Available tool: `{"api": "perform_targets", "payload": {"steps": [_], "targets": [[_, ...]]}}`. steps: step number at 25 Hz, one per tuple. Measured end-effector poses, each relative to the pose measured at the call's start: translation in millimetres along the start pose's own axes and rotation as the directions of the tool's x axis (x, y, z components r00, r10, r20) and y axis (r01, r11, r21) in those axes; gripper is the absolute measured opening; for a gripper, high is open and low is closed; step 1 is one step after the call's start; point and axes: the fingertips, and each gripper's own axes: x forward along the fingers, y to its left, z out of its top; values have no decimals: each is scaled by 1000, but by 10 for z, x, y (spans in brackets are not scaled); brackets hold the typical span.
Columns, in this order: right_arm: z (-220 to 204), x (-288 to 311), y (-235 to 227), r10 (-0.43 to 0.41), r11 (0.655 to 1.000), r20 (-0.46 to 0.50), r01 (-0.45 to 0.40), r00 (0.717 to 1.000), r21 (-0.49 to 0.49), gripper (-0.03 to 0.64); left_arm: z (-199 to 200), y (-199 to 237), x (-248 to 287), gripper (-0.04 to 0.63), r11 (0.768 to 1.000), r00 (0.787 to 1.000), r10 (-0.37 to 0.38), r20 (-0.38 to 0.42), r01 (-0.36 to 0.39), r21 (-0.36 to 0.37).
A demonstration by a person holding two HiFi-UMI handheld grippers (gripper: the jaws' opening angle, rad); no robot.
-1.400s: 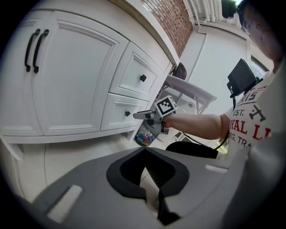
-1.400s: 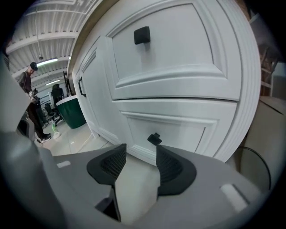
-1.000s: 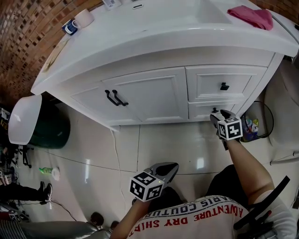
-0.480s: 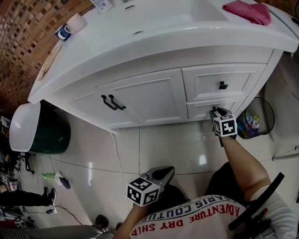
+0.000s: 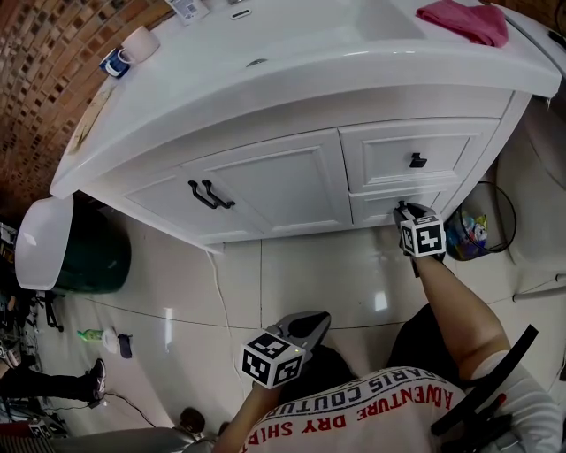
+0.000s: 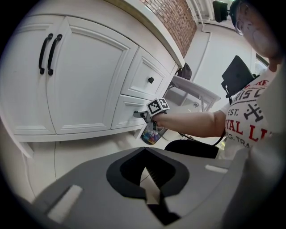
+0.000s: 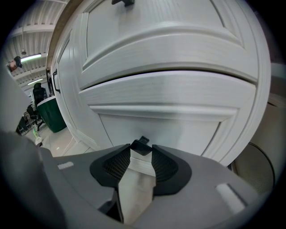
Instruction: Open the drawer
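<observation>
Across the white cabinet (image 5: pixel 168 190) front: two doors (image 5: pixel 274 181), two drawers (image 5: pixel 389 155), stacked. At the lower drawer's (image 7: pixel 170 129) black knob (image 7: pixel 142 146), right gripper (image 7: pixel 141 153) jaws closing around it; left gripper (image 6: pixel 145 151) pressed together, empty.

Quick headcount from where I'm standing. I get two drawers, the upper drawer (image 5: pixel 389 152) and the lower drawer (image 5: pixel 376 206), and two black knobs, the upper knob (image 5: pixel 416 160) and the lower knob (image 7: pixel 142 145). There are two cabinet doors, the left door (image 5: pixel 164 193) and the right door (image 5: pixel 283 181), with two black bar handles, the left handle (image 5: pixel 196 195) and the right handle (image 5: pixel 217 194). On the countertop (image 5: pixel 292 44) there's one pink cloth (image 5: pixel 464 21), one mug (image 5: pixel 115 62) and one tape roll (image 5: pixel 140 42). On the floor I count one green bin (image 5: pixel 88 252) and one wire basket (image 5: pixel 511 209).
</observation>
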Motion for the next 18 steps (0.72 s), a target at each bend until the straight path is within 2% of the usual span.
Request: {"api": "perform_targets", "payload": {"steps": [11,18], "targets": [[-44,-74,29,-9,1000,-3,9,1000,24,144,2,-35,-6,-17,1000,1000,-3,10,3,-1],[-176,-241,97,-4,1000,-8,4,1000,22,144,46,-119,23,-17,999,1000,-22,14,22,27]]}}
